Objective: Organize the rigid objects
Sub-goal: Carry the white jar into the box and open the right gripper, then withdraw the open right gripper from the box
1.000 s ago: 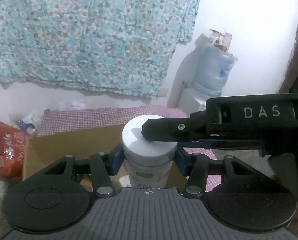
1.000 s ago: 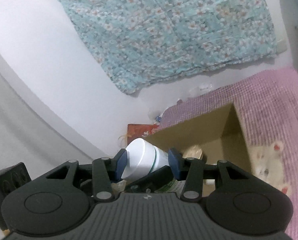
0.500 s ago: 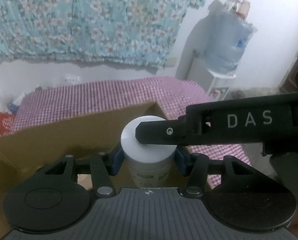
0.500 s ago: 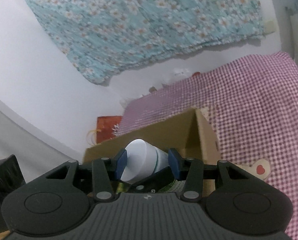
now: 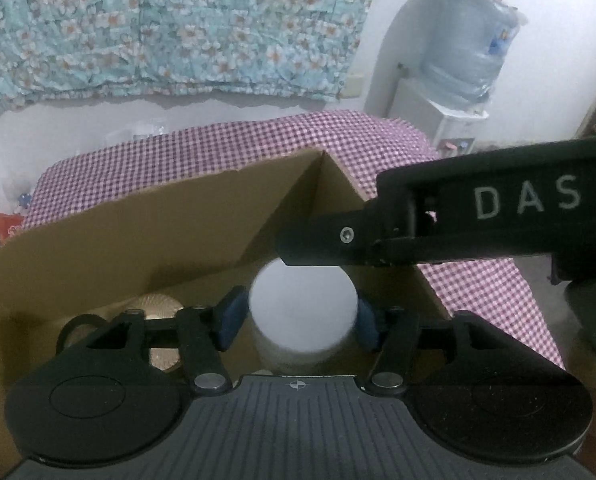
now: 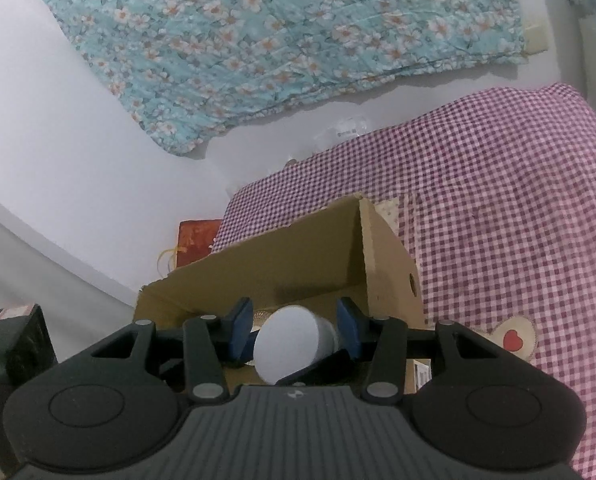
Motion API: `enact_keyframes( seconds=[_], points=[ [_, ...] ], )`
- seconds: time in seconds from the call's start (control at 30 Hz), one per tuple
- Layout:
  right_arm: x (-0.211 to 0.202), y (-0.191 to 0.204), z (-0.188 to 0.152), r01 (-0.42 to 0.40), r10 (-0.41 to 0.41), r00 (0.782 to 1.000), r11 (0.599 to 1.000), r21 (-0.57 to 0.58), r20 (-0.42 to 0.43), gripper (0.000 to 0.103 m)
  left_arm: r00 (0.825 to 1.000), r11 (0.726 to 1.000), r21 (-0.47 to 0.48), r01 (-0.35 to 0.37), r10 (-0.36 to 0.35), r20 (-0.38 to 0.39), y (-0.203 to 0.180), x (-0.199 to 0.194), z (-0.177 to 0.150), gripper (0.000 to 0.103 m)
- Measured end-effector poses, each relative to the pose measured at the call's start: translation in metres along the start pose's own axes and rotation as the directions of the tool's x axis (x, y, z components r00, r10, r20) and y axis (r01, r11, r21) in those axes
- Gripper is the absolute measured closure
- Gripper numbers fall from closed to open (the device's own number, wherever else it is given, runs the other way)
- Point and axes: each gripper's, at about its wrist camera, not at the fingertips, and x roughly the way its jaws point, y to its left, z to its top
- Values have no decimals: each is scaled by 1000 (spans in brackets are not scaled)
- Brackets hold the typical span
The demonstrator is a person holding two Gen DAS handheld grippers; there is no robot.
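White letters "DAS" read on the black body of the right gripper [image 5: 318, 246], which crosses the left wrist view from the right edge and covers the top rim of the white round-lidded plastic jar [image 5: 302, 312]. No label text on the jar is readable now. The jar sits inside the open brown cardboard box [image 5: 146, 232], between the blue fingers [image 5: 228, 316] of the left gripper [image 5: 298, 318]; those fingers have just been opening, with small gaps at both sides of the jar, so released. In the right wrist view the jar [image 6: 292, 342] leans tilted between the blue fingers [image 6: 240, 330] of the right gripper [image 6: 294, 330]; cannot tell if they clamp it. A gold ribbed round lid [image 5: 156, 306] lies in the box left of the jar. The box rests on a purple-and-white checked bedcover [image 6: 498, 208]. Behind: floral teal cloth [image 5: 170, 20] on the wall, a blue water jug [image 5: 470, 52] on a dispenser. Versus a second ago, the jar is lower, down inside the box walls.
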Motion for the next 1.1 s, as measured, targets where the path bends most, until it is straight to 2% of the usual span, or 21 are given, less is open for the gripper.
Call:
enact_keyframes(
  seconds=[0.03, 0.2, 0.3, 0.37, 0.47, 0.53, 0.6, 0.73, 0.8, 0.97, 1.1],
  points=[
    [0, 0, 1, -1, 1, 1000, 1000, 2, 2, 53, 1000, 1000, 3, -8, 8, 6, -1, -2, 1, 32],
    [-17, 3, -2, -27, 27, 998, 1000, 6, 51, 53, 999, 1000, 9, -22, 22, 44, -2, -24, 2, 22],
    [-36, 10, -8, -36, 35, 995, 999, 1, 95, 53, 995, 1000, 5, -14, 13, 96, -6, -47, 0, 14],
    [-55, 18, -15, -46, 46, 990, 999, -8, 135, 51, 991, 1000, -2, 13, -12, 132, -6, -65, -3, 2],
    [-84, 31, -28, -55, 59, 977, 998, -24, 203, 45, 983, 999, -3, 49, -47, 175, -10, -97, -10, 0],
    [-106, 40, -40, -57, 64, 967, 998, -35, 249, 43, 979, 1000, 0, 28, -27, 204, -14, -119, -17, 0],
    [-125, 49, -52, -54, 62, 955, 998, -38, 288, 37, 975, 999, 0, -39, 38, 217, -16, -138, -24, 0],
    [-150, 65, -81, -43, 48, 943, 999, -21, 329, 36, 953, 980, -40, -196, 200, 226, -19, -175, -45, 0],
    [-156, 71, -93, -42, 42, 943, 999, -6, 331, 35, 947, 972, -55, -229, 236, 219, -20, -188, -53, 0],
    [-167, 85, -119, -11, 4, 943, 1000, 19, 332, 33, 948, 963, -12, -269, 266, 174, -32, -191, -78, 0],
    [-171, 94, -134, 53, -54, 943, 999, 14, 327, 29, 972, 981, -50, -189, 194, 130, -31, -184, -97, 0]
  ],
)
